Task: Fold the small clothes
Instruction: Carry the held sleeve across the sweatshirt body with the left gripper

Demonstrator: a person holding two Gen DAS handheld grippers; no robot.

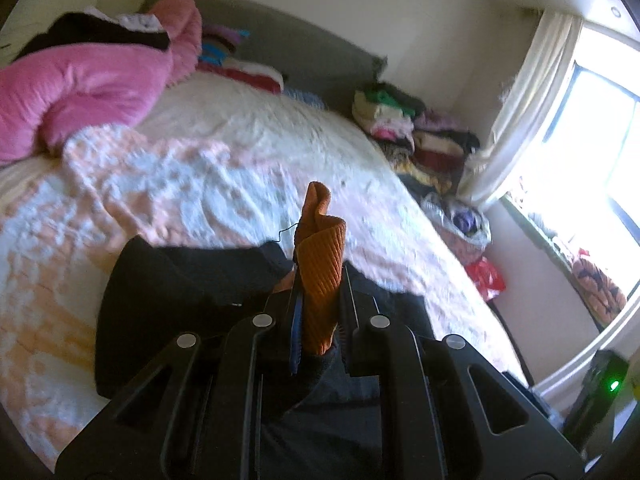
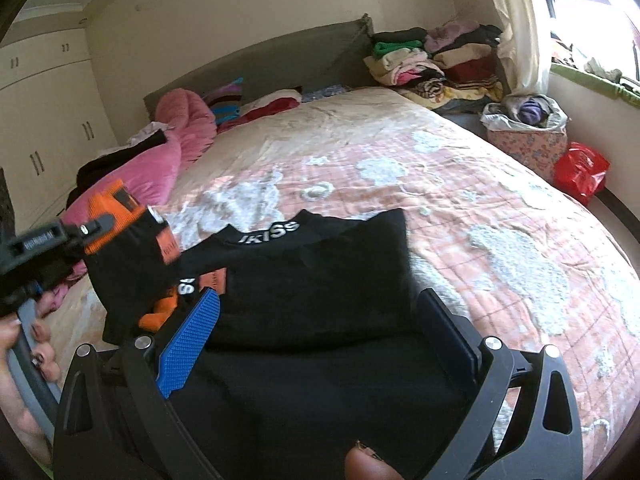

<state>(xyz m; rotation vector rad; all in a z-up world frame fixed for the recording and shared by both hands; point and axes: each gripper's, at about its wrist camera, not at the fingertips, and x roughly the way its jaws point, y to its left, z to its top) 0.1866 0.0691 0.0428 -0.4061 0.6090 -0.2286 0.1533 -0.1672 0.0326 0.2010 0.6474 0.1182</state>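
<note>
Left wrist view: the left tool (image 1: 320, 300) is closed, its jaws clamped on an orange ribbed cuff (image 1: 320, 256) that stands up between them. The cuff belongs to a black garment (image 2: 304, 280), which hangs below the tool and spreads over the near part of the bed (image 1: 240, 152).

Right wrist view: the right tool (image 2: 316, 344) has its jaws wide apart with nothing gripped, poised over the garment; one blue ridged pad (image 2: 188, 344) shows on its left finger. The garment lies across the near middle of the bed, black with orange trim and white lettering along one edge. Its left side is lifted off the quilt by the left tool (image 2: 96, 226), which enters from the left edge with a person's hand (image 2: 28, 332) on its handle.

Beyond the garment the pink and white patterned quilt (image 2: 460, 184) is open as far as the grey headboard (image 2: 260, 64), and to the right as far as the bed's edge.

One pink fleece bundle (image 2: 176, 152) lies along the far left of the bed. Two stacks of folded clothes (image 2: 436, 64) sit by the far right corner. Beside the bed's right edge stand one lined basket (image 2: 528, 136) and one red bag (image 2: 580, 168). A curtained window (image 1: 600, 128) fills the right wall.
</note>
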